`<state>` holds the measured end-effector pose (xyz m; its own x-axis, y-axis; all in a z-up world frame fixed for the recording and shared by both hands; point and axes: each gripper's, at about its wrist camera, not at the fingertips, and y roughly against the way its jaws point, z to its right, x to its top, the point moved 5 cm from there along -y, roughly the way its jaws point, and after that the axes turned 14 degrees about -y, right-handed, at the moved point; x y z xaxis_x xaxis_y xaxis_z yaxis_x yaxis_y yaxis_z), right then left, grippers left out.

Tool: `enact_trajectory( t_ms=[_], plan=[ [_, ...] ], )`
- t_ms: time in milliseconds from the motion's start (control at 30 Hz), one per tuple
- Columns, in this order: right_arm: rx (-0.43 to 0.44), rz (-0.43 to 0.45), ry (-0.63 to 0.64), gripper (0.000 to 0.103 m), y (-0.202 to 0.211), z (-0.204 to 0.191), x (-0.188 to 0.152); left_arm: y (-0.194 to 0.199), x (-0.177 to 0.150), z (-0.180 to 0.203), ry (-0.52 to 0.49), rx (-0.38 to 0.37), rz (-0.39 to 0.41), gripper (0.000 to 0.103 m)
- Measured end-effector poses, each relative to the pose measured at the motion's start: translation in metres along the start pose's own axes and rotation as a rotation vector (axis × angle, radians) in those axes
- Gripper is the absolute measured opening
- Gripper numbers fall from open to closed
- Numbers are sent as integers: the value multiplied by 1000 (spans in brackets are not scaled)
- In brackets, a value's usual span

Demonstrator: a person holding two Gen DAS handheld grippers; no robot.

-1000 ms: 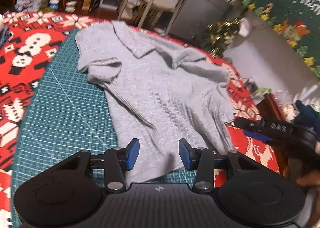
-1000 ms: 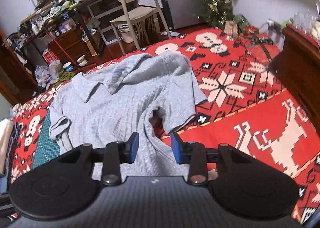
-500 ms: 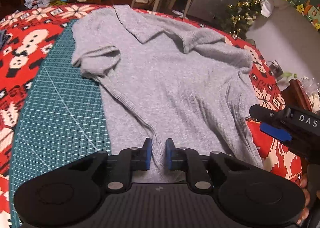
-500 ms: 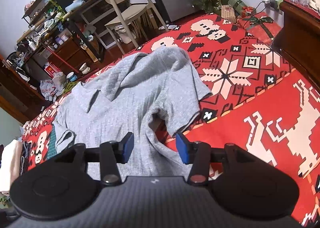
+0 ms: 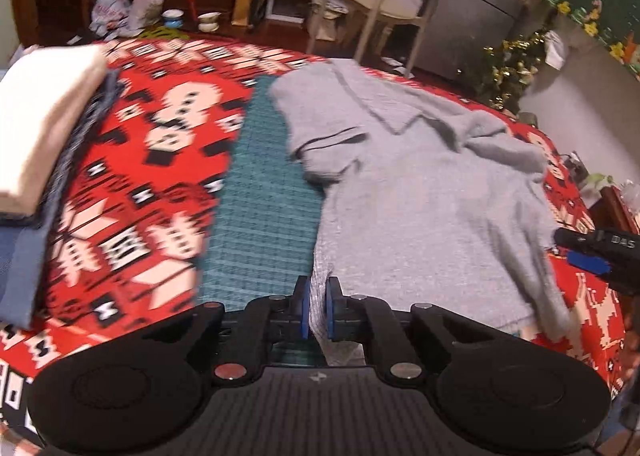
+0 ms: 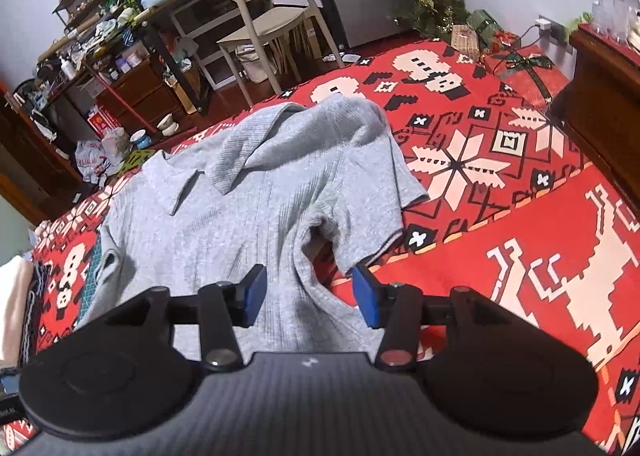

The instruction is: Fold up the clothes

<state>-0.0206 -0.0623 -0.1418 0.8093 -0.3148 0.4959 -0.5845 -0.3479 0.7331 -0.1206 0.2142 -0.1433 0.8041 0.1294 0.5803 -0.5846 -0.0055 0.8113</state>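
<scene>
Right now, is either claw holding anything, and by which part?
The left claw pinches the grey polo shirt at its bottom hem, left corner. The right claw is open over the shirt's side, gripping nothing.

In the left wrist view the folded stack (image 5: 44, 135) at the left edge is smeared by motion and cut off. The right tongs (image 5: 596, 256) run out of frame at the right edge. The shirt (image 6: 256, 215) hem is hidden behind both tongs' bodies, and shelf clutter at upper left is too small to tell.
</scene>
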Motion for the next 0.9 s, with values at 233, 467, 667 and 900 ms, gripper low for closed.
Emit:
enact_trajectory(
  t_ms=[233, 467, 667, 900],
  plan=[
    [35, 24, -35, 52, 25, 12, 14, -8, -21, -43, 120, -19, 14, 7],
    [-25, -83, -52, 45, 27, 28, 14, -12, -21, -63, 201, -38, 36, 7],
    [-86, -214, 48, 27, 23, 24, -2, -21, -29, -73, 277, -66, -13, 5],
    [-247, -315, 167, 27, 8, 19, -22, -16, -32, -75, 291, -83, 0, 5]
  ],
)
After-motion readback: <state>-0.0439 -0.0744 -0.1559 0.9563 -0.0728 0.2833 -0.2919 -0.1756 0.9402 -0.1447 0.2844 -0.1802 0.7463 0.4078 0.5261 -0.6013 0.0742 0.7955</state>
